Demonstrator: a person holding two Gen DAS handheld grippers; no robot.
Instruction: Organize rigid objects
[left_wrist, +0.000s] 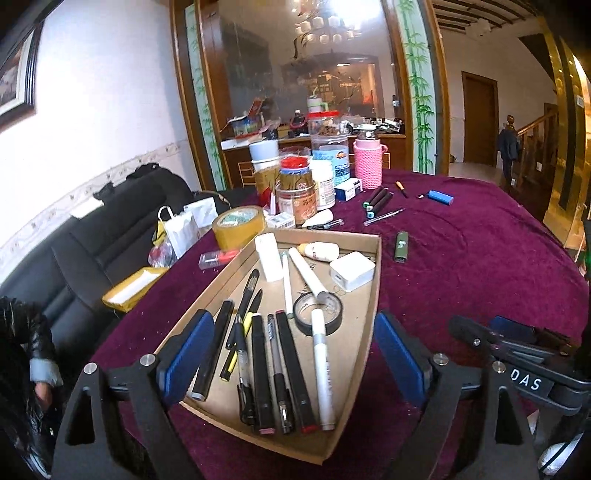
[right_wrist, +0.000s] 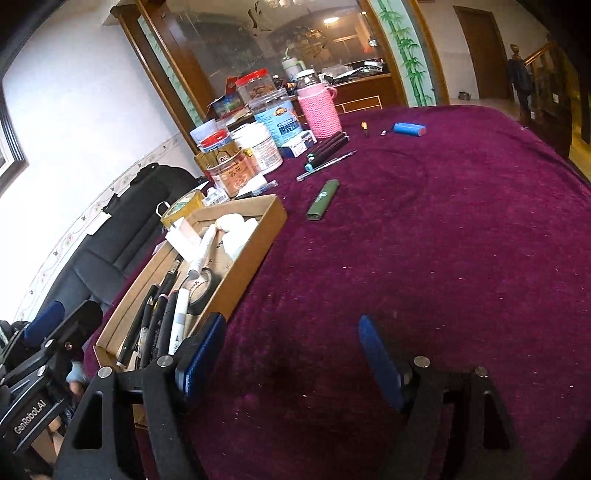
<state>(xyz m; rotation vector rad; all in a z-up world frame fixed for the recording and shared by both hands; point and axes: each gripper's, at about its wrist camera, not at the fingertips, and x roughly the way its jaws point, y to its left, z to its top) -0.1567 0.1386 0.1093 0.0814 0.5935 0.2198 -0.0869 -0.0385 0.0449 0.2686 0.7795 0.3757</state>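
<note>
A shallow cardboard tray (left_wrist: 354, 354) (right_wrist: 255, 254) on the purple tablecloth holds several pens and markers (left_wrist: 266, 369), a black tape roll (left_wrist: 317, 314), a white charger (left_wrist: 352, 270) and white tubes. My left gripper (left_wrist: 293, 354) is open and empty, hovering over the tray's near end. My right gripper (right_wrist: 288, 354) is open and empty, low over bare cloth to the right of the tray. Loose on the cloth lie a green lighter-like stick (left_wrist: 401, 246) (right_wrist: 322, 199), dark markers (left_wrist: 378, 199) (right_wrist: 327, 147), a clear pen (right_wrist: 327, 165) and a blue battery (left_wrist: 440, 197) (right_wrist: 409, 129).
Jars, bottles and a pink knitted flask (left_wrist: 367, 162) (right_wrist: 319, 109) crowd the far left of the table. A yellow tape roll (left_wrist: 239, 226) and a small orange pen (left_wrist: 401, 188) lie nearby. A black sofa (left_wrist: 92, 240) stands to the left.
</note>
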